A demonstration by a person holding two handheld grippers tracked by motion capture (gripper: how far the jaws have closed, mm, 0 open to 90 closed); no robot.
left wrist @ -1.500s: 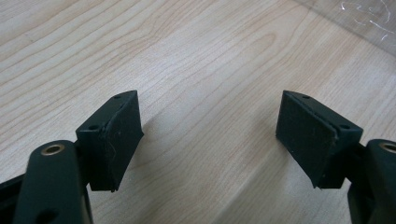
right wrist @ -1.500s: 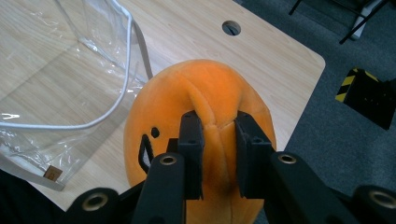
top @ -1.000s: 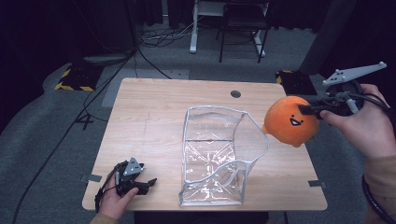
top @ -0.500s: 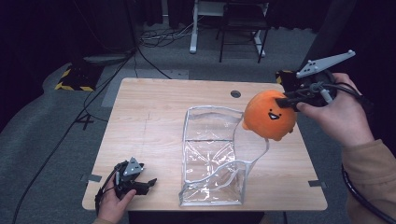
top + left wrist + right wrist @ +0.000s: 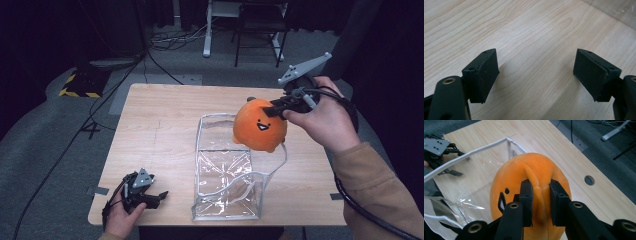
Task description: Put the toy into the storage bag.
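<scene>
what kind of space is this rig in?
Probably a lab or studio: a bare light wooden table on grey carpet, black cables trailing across the floor, and yellow-black hazard tape behind.

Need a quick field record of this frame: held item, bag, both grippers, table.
held: orange plush, pinched by a fold, above the bag's far end
bag: clear bag, open at the top, nothing visible inside
right gripper: shut on plush
left gripper: open, low over table near front-left corner
table: light wood, round hole near far edge
</scene>
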